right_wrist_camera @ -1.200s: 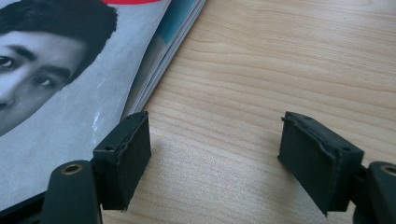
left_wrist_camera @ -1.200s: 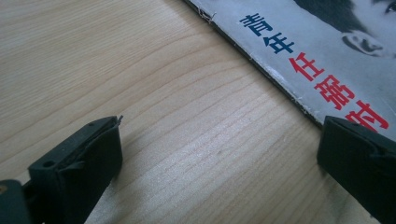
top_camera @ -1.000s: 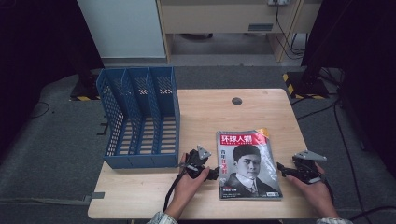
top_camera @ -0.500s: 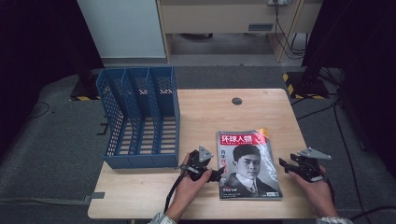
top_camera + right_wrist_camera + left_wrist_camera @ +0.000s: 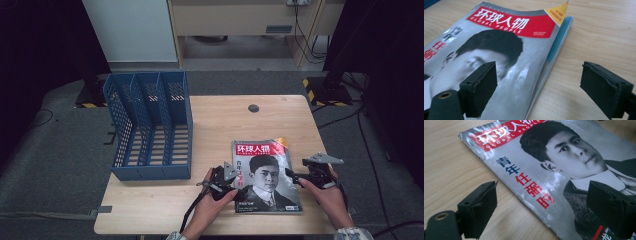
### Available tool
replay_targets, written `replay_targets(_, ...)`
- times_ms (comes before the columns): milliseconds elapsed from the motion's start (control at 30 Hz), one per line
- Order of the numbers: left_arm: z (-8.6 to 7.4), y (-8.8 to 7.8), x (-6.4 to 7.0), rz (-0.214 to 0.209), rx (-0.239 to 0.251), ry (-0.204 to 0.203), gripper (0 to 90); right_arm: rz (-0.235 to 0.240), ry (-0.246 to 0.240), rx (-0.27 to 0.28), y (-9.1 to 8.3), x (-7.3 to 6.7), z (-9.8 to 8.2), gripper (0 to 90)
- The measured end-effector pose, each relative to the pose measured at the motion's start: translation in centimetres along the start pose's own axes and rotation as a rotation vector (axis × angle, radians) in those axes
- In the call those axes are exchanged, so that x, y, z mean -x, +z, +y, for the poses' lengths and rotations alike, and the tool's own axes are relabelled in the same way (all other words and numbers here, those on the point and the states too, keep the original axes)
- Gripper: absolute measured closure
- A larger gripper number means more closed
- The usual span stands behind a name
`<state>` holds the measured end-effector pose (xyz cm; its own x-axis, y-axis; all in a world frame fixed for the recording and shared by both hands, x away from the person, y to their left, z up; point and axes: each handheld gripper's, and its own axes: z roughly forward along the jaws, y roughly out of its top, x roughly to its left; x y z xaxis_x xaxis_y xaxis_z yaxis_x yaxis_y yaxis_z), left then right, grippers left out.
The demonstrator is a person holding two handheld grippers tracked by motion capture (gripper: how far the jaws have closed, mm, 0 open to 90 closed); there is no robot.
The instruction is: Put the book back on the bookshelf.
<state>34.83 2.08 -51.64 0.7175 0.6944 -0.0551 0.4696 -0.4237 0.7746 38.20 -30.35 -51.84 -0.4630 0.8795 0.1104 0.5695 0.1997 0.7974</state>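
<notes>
Nothing has yet been lifted: the magazine (image 5: 266,176) lies flat on the surface (image 5: 220,125), near its front edge. It is flanked by both tongs, the left tongs (image 5: 544,202) spread wide over its spine edge and the right tongs (image 5: 537,87), whose jaws have just been opening, astride its loose page edge (neither pad is seen pressing). Grasping and lifting are judged to remain. A blue file rack (image 5: 150,127) stands well apart to the left, a likely destination; the way there is unobstructed.

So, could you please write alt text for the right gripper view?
An open gripper straddles the right edge of a magazine lying on a wooden table, its cover corner curled up.
</notes>
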Motion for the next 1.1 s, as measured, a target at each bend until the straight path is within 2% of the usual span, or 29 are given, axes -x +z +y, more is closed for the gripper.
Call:
replay_targets(67,0.0,0.2,0.2,-0.014,-0.014,-0.010,9.2,0.008,0.012,-0.006,0.7,0.3,0.4,14.4)
replay_targets(200,-0.4,0.4,0.7,-0.004,-0.031,-0.028,14.1,0.010,-0.030,-0.020,1.6,0.0,0.6,17.8)
replay_targets(367,-0.6,1.0,1.2,0.010,-0.065,-0.012,20.0,0.026,-0.100,-0.075,1.9,-1.4,0.3,23.2)
replay_targets(467,-0.9,1.3,1.5,0.016,-0.082,-0.010,22.3,0.033,-0.093,-0.093,1.9,-1.8,-0.1,23.2)
replay_targets(533,-0.9,1.4,1.4,0.008,-0.080,-0.026,21.9,0.038,-0.084,-0.093,1.9,-1.6,-0.2,23.0)
replay_targets(633,-0.8,1.6,1.0,0.012,-0.068,-0.022,24.4,0.041,-0.054,-0.094,2.1,-1.3,-0.3,22.2)
replay_targets(733,-0.9,1.7,1.0,0.015,-0.062,-0.019,24.4,0.032,-0.055,-0.109,2.3,-1.4,-0.4,21.0)
replay_targets(800,-0.9,1.7,0.8,0.009,-0.061,-0.016,24.7,0.029,-0.067,-0.111,2.5,-1.5,-0.5,20.7)
replay_targets(933,-0.9,1.7,0.7,0.007,-0.060,-0.010,27.0,0.029,-0.059,-0.102,2.5,-1.7,-0.5,22.0)
replay_targets(967,-0.9,1.7,0.7,0.005,-0.059,-0.007,27.0,0.027,-0.073,-0.103,2.5,-1.8,-0.5,22.9)
replay_targets(1100,-0.9,1.7,0.5,-0.005,-0.058,0.002,27.0,0.019,-0.073,-0.091,2.3,-1.8,-0.4,28.2)
